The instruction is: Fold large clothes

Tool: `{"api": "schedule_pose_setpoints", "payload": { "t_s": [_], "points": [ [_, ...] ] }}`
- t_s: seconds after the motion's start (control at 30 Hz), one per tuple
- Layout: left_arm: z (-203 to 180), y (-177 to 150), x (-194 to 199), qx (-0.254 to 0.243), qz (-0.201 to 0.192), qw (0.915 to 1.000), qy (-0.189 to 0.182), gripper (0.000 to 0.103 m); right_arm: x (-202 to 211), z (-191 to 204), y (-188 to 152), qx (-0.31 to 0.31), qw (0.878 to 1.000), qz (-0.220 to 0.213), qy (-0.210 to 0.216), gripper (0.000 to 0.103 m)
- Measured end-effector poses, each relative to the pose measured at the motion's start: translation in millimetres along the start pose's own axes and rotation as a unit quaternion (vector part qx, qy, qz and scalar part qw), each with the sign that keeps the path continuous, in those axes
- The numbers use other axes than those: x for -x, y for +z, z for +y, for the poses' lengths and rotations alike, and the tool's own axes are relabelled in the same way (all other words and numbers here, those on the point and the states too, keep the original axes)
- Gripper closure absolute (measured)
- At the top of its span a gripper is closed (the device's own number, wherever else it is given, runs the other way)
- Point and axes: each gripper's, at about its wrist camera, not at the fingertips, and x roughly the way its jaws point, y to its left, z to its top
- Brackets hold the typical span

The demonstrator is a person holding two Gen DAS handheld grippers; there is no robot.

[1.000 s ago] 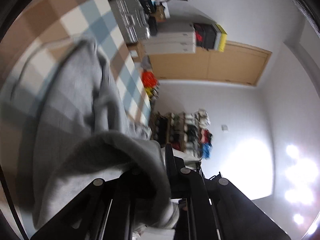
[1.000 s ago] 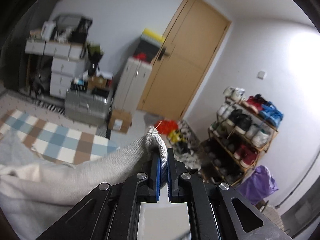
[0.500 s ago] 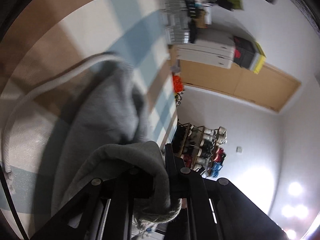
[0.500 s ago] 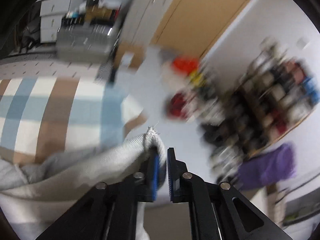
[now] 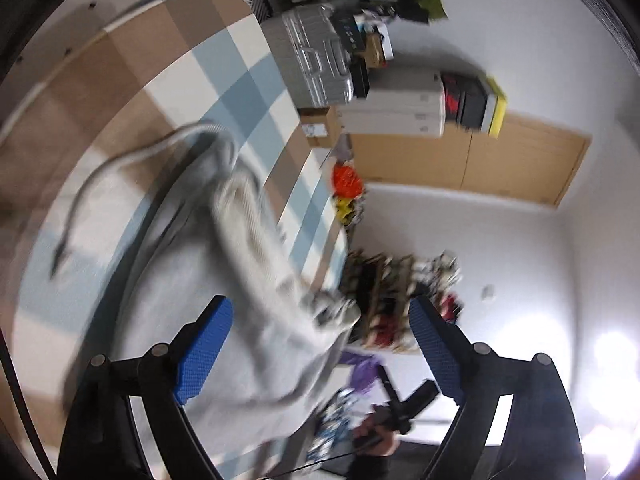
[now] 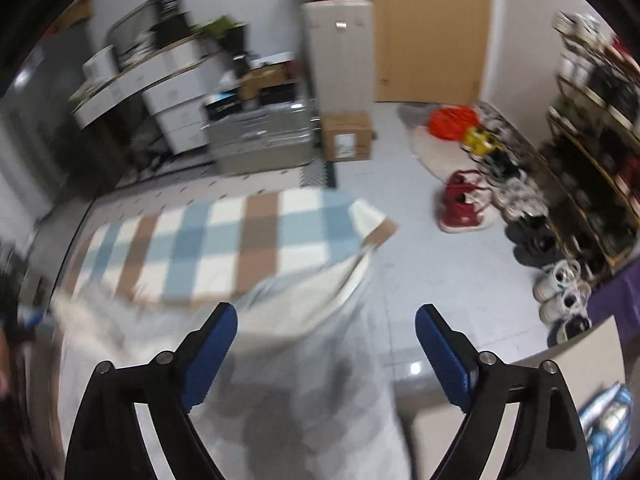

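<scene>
Left gripper point(image 5: 320, 344) and right gripper point(image 6: 326, 346) are opening wide, gripping nothing | grey garment point(image 5: 248, 300) is dropping loose onto the checked rug point(image 6: 224, 240) | risk: released cloth is bunching, spoiling the fold.

Before me: a checked rug point(image 6: 224, 240) in blue, brown and cream on the pale floor; behind it a silver case point(image 6: 260, 140) with a cardboard box point(image 6: 347, 138) just beside it, and white drawer units point(image 6: 160, 88) (their tops cluttered, too blurred to list). A wooden door point(image 6: 432, 28), an orange bag point(image 6: 452, 118), one red shoe point(image 6: 460, 204) and a crowded shoe rack point(image 6: 592, 160) complete my lot.
</scene>
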Motion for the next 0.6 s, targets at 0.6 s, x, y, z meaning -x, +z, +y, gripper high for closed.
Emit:
{"api": "schedule_pose_setpoints", "payload": {
  "t_s": [0.6],
  "points": [
    [108.7,-166.9,-31.9,0.015,0.084,0.9961,0.023,0.016,-9.7,-5.2,-213.9,-0.303,0.913,0.032,0.270,0.001]
  ]
}}
